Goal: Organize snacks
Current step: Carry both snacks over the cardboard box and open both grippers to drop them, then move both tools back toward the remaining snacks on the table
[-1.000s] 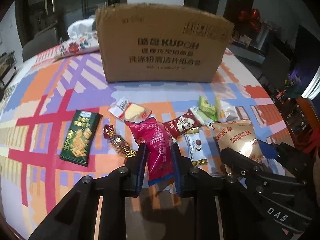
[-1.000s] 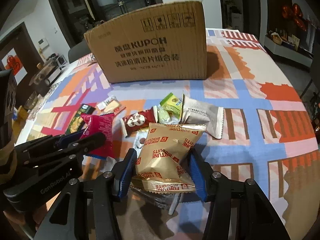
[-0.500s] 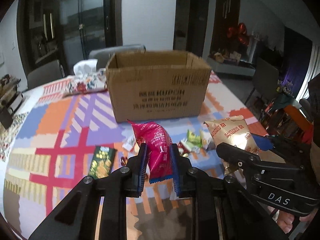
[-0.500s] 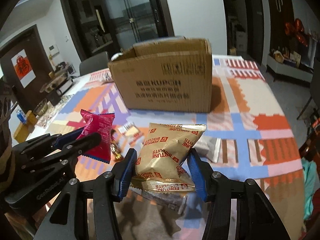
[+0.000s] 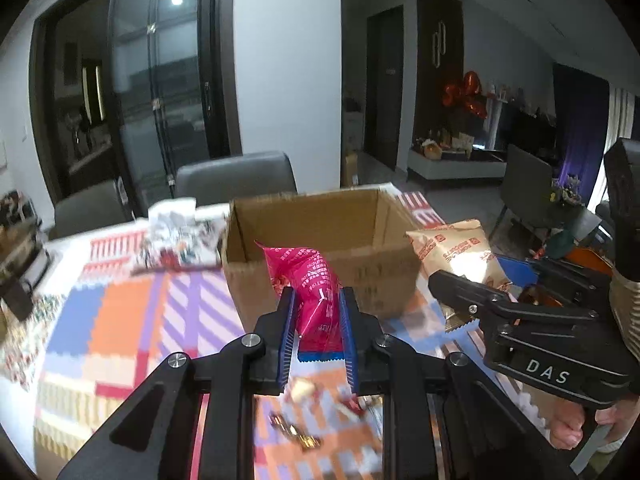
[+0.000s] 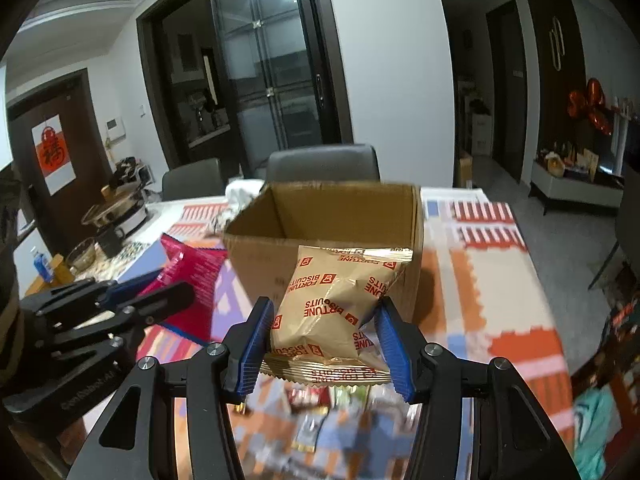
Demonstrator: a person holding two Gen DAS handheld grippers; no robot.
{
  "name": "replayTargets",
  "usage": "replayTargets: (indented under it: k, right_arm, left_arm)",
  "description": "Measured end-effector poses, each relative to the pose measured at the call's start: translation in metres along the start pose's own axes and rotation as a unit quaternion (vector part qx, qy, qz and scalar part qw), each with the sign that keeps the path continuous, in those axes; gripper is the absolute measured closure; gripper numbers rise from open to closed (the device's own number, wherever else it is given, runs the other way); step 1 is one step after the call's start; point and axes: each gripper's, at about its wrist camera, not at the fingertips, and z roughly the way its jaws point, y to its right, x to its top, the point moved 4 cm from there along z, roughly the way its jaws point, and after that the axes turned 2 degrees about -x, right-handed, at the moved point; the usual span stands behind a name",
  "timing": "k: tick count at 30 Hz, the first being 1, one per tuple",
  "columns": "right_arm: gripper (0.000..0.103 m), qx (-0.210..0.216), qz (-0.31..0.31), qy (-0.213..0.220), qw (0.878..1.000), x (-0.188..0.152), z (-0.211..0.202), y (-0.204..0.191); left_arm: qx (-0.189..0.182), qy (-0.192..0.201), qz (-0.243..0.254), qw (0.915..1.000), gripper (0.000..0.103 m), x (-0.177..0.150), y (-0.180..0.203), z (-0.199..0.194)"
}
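- Left gripper [image 5: 318,330] is clenched on a crinkly magenta snack packet [image 5: 310,284], held before the open brown cardboard box [image 5: 320,236].
- Right gripper [image 6: 326,338] clasps a gold Fortune Biscuits pouch [image 6: 340,300] near the box front.
- Loose sweets [image 5: 296,436] lie blurred below on the patterned tablecloth [image 5: 120,320].

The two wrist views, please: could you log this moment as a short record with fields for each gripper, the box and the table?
left gripper: shut on pink snack packet, held above the table
right gripper: shut on gold Fortune Biscuits bag, also lifted
cardboard box: open at the top, ahead of both grippers; contents not visible
table: patterned cloth; blurred small snacks lie below the grippers
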Motion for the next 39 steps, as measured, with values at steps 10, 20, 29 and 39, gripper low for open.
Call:
replayTargets:
  k: [10,20,29,39]
  right_arm:
    - [0.049,-0.005,-0.016,0.002,1.000,0.060,0.034,0.008]
    - [0.049,-0.009,-0.022,-0.047,0.999,0.087,0.084,0.019]
    - [0.026,-0.043,-0.030,-0.046,0.998,0.092,0.094,0.022]
    - [0.023,-0.029,-0.054,-0.019,0.998,0.072,0.054,0.002]
  left_arm:
    - [-0.023,0.002,0.025,0.9994,0.081,0.057,-0.017,0.034]
    - [-0.032,-0.048,0.020,0.9981,0.083,0.080,-0.031,0.094]
    - [0.011,-0.053,0.009,0.9985,0.051,0.078,-0.040,0.098]
    - [0.052,-0.017,0.011,0.9984,0.034,0.054,-0.039,0.038]
